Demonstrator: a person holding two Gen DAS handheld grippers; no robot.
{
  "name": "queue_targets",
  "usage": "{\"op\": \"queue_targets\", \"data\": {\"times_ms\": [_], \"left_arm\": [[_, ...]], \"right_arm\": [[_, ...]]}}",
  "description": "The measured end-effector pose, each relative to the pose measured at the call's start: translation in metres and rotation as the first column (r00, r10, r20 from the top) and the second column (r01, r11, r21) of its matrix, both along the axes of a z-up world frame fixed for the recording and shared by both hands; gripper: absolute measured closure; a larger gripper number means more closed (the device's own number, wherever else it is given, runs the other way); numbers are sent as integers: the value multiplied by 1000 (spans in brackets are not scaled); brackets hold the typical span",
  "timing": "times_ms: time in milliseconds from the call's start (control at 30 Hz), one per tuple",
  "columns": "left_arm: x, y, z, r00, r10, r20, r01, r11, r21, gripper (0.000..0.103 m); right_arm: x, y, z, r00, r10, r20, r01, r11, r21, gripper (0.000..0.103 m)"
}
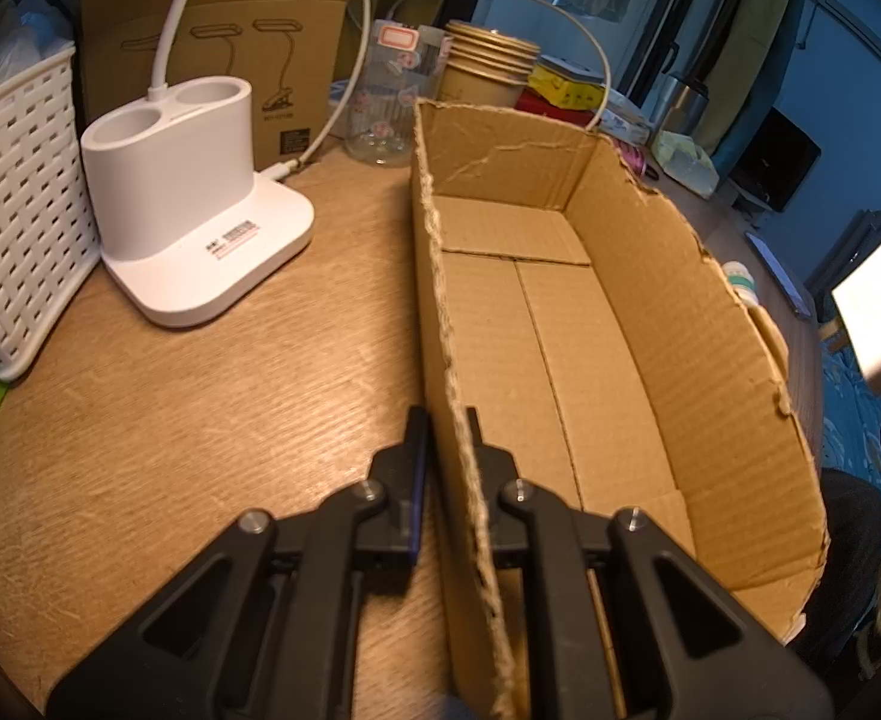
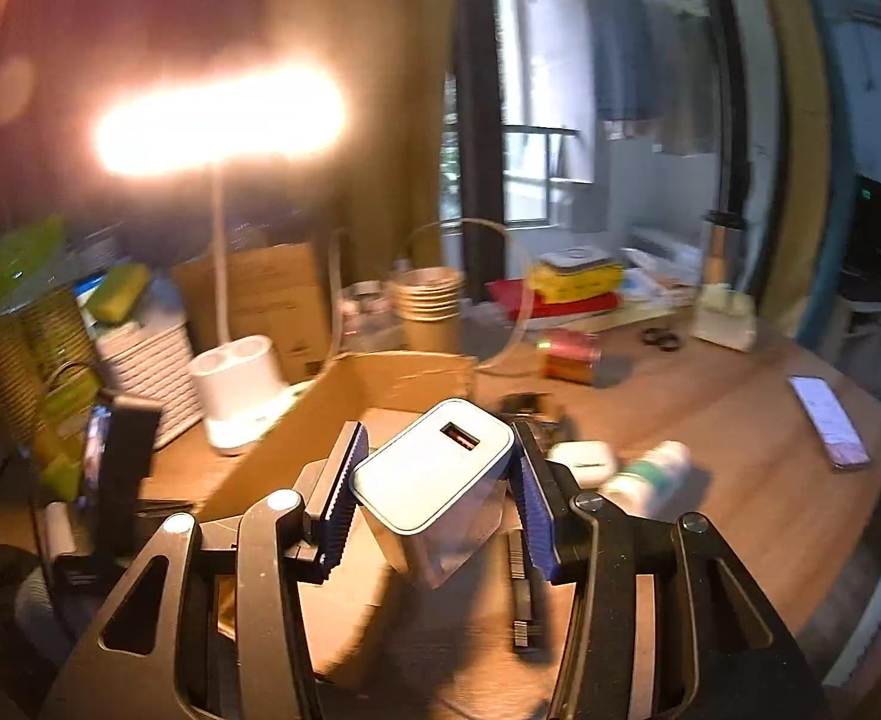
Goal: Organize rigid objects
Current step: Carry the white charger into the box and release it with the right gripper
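The cardboard box [image 1: 560, 324] is sitting on the worktop [image 1: 200, 420]. The lamp base [image 1: 188, 210] is standing to its left, with the basket [image 1: 14, 210] lying further left.

The desk [image 1: 212, 420] was brown wood with a round edge. A cardboard box [image 1: 560, 312] with torn edges sat on it, open at the top. Just beside the box stood a white lamp base [image 1: 182, 210] with two round holes. A white woven basket [image 1: 14, 210] stood near the lamp base, at the desk's edge. Behind them stood a clear jar [image 1: 386, 102] with stickers and a stack of paper cups [image 1: 488, 69]. On the far side of the box lay a white and green bottle [image 2: 650, 474] on its side, a small white case [image 2: 584, 459], a phone [image 2: 827, 420] and black scissors [image 2: 662, 338].
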State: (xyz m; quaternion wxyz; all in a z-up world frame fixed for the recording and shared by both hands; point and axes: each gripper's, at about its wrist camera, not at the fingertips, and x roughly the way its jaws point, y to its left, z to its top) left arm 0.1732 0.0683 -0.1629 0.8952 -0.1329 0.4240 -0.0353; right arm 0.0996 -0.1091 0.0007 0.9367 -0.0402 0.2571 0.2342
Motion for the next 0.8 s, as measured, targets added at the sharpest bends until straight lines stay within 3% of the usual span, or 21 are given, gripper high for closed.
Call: {"op": "queue_targets", "data": {"times_ms": [267, 800], "left_arm": [[0, 0, 0, 1000, 0, 0, 0, 1000, -1, 93], [0, 0, 0, 1000, 0, 0, 0, 1000, 1, 93]], "right_arm": [[1, 45, -23, 988, 120, -97, -123, 992, -25, 53], [16, 61, -63, 975, 122, -188, -139, 987, -80, 53]]}}
